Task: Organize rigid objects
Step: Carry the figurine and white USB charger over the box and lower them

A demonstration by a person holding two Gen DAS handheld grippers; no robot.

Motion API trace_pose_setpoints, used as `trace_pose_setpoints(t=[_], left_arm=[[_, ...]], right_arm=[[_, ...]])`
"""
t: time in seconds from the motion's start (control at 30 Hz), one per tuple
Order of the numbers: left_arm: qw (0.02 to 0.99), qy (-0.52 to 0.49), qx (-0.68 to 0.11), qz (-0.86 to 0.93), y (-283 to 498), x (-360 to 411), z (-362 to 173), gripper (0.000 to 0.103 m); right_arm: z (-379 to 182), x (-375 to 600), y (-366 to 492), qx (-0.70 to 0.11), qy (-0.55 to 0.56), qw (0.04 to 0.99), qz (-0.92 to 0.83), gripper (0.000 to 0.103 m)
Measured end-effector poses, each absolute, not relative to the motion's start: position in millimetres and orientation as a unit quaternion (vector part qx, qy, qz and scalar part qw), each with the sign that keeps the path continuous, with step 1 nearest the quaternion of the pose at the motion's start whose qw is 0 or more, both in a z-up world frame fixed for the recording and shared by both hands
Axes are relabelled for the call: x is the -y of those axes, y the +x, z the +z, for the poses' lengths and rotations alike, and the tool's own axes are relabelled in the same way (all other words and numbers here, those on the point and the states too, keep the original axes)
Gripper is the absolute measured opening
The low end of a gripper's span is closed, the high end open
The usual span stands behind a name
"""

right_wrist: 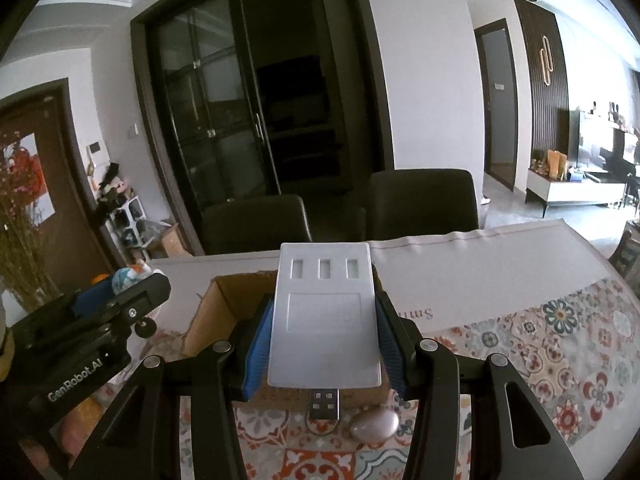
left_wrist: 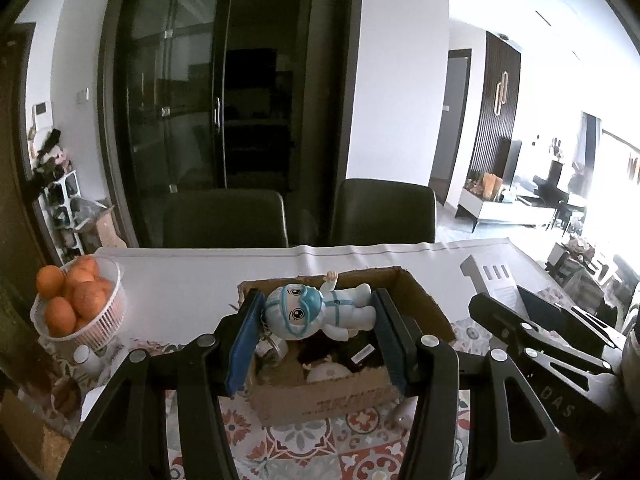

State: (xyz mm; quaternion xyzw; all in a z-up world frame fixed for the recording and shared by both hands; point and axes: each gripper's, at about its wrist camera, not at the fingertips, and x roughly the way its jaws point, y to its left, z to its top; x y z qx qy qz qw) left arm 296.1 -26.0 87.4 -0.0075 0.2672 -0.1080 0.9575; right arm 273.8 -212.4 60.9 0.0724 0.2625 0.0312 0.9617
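My left gripper [left_wrist: 318,320] clamps the doll [left_wrist: 320,310] over the box [left_wrist: 320,398]; my right gripper [right_wrist: 323,344] grips the white USB device [right_wrist: 325,320]

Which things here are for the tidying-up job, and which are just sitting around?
For the job:
- white-and-blue toy figure in a protective suit, held by the left gripper
- flat white plastic USB device, held by the right gripper
- open brown cardboard box

Just lying about:
- white basket of oranges
- silvery egg-shaped object
- two dark chairs
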Motion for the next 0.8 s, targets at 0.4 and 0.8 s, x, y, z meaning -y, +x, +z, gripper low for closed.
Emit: trace_pose_setpoints(t=[0.4,0.8], left_arm=[[0.943,-0.013,-0.316,-0.103,345.5,30.7,74.8,0.054],[0.924,-0.007,-0.37,-0.096,384.9,36.3,38.3,0.054]], right_arm=[[57.5,209.0,322.0,-0.303,0.056,0.95,0.044,0.049],[25.2,211.4,369.5,-0.359,0.04,0.931,0.058,0.049]])
